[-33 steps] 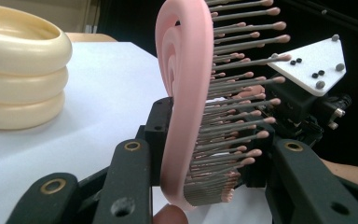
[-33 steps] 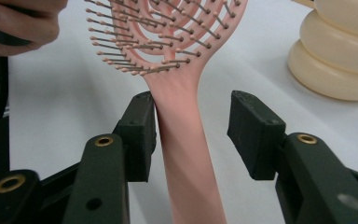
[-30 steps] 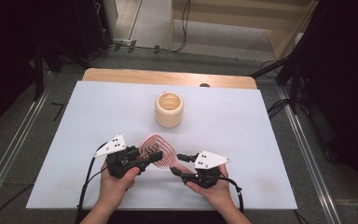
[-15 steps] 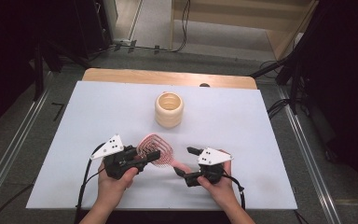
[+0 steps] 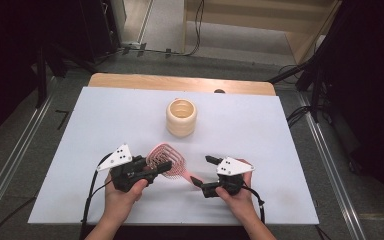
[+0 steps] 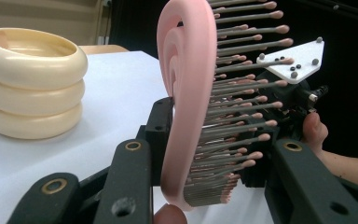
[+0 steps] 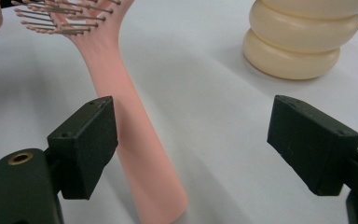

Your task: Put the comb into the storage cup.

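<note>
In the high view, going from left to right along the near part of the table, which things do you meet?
Left tongs → pink hairbrush → right tongs.

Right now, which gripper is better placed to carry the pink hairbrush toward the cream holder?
Probably the left gripper: it is shut on the pink hairbrush at its head. The right gripper stands open, its jaws having just opened, with the handle beside one jaw, unclamped. The cream holder stands beyond both.
</note>
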A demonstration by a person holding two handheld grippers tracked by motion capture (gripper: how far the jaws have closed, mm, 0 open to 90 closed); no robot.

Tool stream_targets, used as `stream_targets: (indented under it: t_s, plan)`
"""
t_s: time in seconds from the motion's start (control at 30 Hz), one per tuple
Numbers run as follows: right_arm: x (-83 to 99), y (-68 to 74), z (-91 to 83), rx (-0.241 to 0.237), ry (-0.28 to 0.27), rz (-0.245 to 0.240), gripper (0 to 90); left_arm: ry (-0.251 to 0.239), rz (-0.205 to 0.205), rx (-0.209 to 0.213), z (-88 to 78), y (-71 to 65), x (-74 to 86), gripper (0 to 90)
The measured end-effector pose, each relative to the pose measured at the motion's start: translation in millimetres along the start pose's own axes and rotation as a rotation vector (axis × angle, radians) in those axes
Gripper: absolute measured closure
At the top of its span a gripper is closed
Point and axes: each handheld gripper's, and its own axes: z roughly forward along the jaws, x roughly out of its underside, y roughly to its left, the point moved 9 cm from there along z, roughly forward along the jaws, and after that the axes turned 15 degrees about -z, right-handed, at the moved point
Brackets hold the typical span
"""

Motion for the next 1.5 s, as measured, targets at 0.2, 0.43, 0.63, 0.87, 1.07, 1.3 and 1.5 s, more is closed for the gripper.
stream_targets:
  t_s: [0.2,0.43,0.63,0.87,1.07,1.3,1.5]
  plan:
    - [1.7,-0.3,-0.8,-0.004,0.005,-0.005,14.3,0.000,-0.002,0.001,-0.1,0.6,-0.1,63.9]
    - [5.7,0.3,2.6,-0.010,0.034,-0.004,12.2,0.000,-0.005,0.005,-0.6,1.8,0.3,63.8]
    - [3.4,2.2,2.9,-0.017,0.015,-0.005,12.3,-0.002,-0.006,0.010,-0.9,2.2,0.3,63.8]
    - [5.8,-2.0,1.0,-0.003,0.005,0.004,12.3,-0.001,-0.008,0.004,-1.7,3.2,0.0,63.9]
    - [7.0,-4.0,0.8,0.001,-0.002,0.008,12.3,-0.006,-0.007,0.001,-2.3,2.7,-1.2,63.9]
    - [8.3,-1.7,3.4,-0.006,0.001,0.003,12.3,-0.006,0.002,-0.008,-4.3,2.3,-2.8,64.1]
    - [8.7,-1.8,3.8,-0.008,-0.001,0.003,12.3,-0.008,0.008,-0.009,-5.6,0.4,-5.3,64.2]
